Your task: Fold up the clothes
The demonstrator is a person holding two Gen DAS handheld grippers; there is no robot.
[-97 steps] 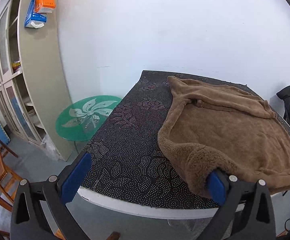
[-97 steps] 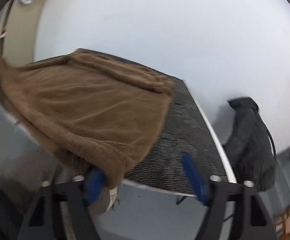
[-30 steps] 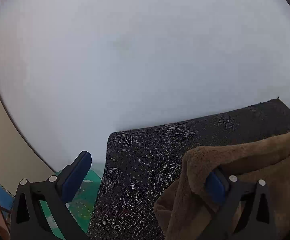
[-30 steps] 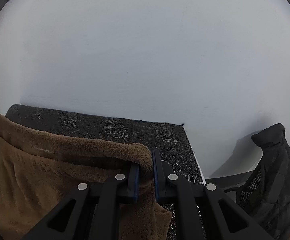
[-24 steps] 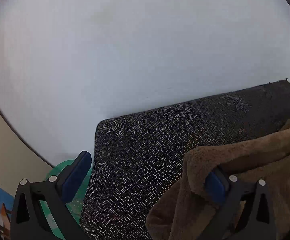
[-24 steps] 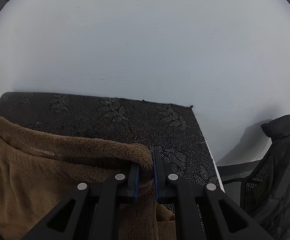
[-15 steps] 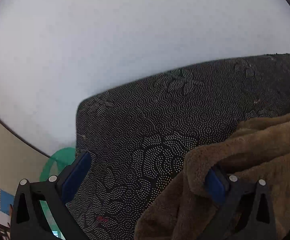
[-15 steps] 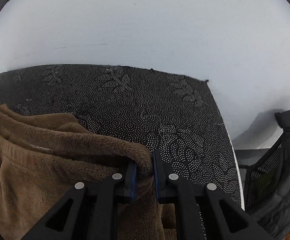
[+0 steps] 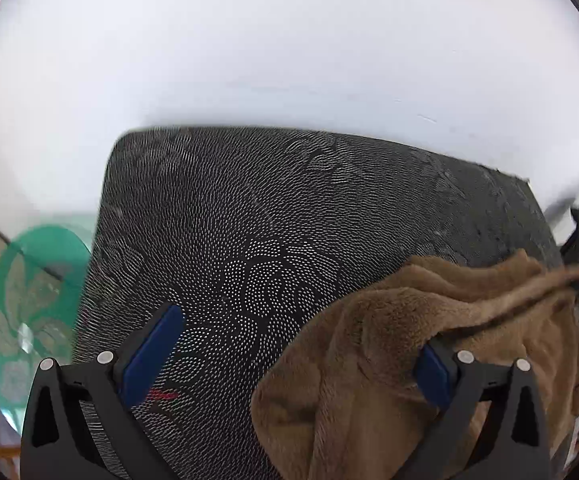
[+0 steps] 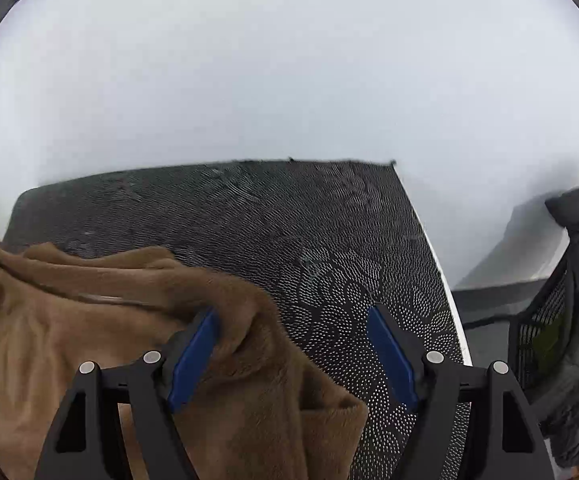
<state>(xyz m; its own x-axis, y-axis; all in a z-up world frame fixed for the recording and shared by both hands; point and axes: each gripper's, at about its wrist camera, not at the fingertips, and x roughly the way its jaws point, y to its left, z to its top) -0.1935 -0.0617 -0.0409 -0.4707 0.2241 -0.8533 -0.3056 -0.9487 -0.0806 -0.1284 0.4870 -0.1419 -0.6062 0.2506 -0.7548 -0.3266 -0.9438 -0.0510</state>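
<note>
A brown fleece garment (image 9: 389, 340) lies bunched on the black dotted tablecloth (image 9: 249, 220). In the left wrist view its folded edge drapes over the right finger of my left gripper (image 9: 291, 366), whose jaws stand wide apart; the left pad is bare over the cloth. In the right wrist view the same fleece (image 10: 69, 340) lies to the left on the tablecloth (image 10: 309, 220). My right gripper (image 10: 291, 360) is opening: a corner of fleece rests against its left pad and sags between the jaws, and the right pad touches nothing.
A white wall rises just behind the table's far edge. A green round glass table (image 9: 21, 300) stands low to the left. A dark jacket (image 10: 577, 320) hangs on a mesh chair beyond the table's white right rim (image 10: 449, 300).
The right jaws, clamped on the fleece corner before, have parted and let it go. Both grippers have tipped down toward the table, and the fleece has sunk onto the cloth.
</note>
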